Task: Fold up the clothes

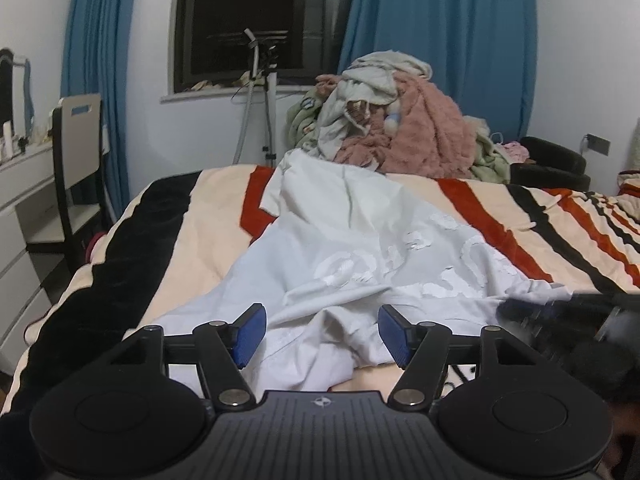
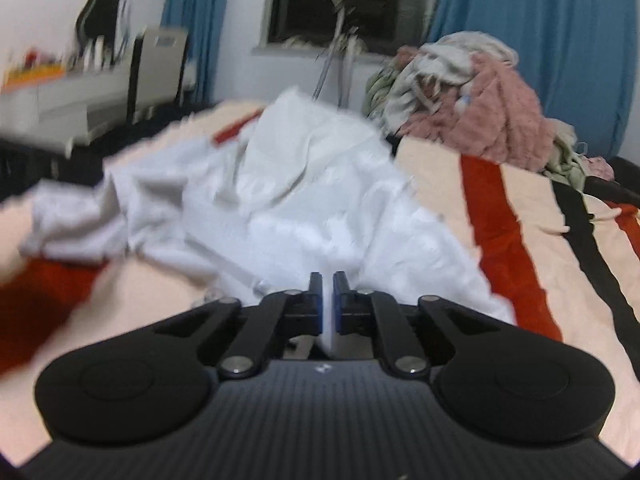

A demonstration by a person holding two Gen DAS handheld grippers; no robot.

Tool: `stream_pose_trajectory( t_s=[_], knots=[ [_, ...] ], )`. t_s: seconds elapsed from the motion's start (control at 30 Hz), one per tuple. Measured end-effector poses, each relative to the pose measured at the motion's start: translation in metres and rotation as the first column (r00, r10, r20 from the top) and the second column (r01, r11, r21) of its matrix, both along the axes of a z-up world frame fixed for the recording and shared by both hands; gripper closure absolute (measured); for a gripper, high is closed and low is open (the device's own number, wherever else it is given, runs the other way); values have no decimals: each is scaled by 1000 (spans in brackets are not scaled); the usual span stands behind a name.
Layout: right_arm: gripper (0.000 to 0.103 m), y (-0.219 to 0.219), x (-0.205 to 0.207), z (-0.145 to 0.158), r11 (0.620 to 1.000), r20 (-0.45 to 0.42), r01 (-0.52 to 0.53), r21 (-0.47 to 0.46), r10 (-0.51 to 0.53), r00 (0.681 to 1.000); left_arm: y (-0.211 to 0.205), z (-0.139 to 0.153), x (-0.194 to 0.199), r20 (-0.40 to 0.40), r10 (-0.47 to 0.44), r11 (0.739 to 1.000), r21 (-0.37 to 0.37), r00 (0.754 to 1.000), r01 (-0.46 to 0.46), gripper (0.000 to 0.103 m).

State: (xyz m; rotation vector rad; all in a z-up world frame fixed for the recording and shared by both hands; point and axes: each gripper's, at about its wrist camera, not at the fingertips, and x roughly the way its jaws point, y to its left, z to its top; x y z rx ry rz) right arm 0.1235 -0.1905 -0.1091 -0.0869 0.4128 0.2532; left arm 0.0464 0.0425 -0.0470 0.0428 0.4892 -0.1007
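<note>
Bed | left tongs wide over shirt | right tongs pinch its hem

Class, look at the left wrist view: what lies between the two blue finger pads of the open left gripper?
In the left wrist view, the left gripper stands open, and a bunched fold of the white printed cotton garment lies between its blue pads, touching neither.

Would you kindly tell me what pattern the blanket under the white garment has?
Cream blanket with red and black stripes, clearest in the left wrist view.
</note>
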Motion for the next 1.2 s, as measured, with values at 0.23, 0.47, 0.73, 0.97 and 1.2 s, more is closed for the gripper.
stream_pose_trajectory(
  t_s=[0.23,0.47,0.73,0.97,1.2],
  knots=[
    [101,-45,-10,31,945,29,58,322,-71,997,-26,-4,-6,68,-138,988,81,988,132,39],
    [98,-55,-7,27,925,-78,110,364,-88,993,-73,-51,17,-20,-248,890,391,968,236,43],
    [51,-35,6,8,955,-172,87,283,-39,984,-51,-51,43,-47,-150,945,288,988,157,85],
    [47,22,-11,-1,992,2,-29,-126,29,1000,-23,-8,9,29,-121,989,84,992,119,89],
    [48,48,-22,-3,956,140,-7,-293,50,989,-11,6,1,15,-93,995,23,996,93,89]
  ],
)
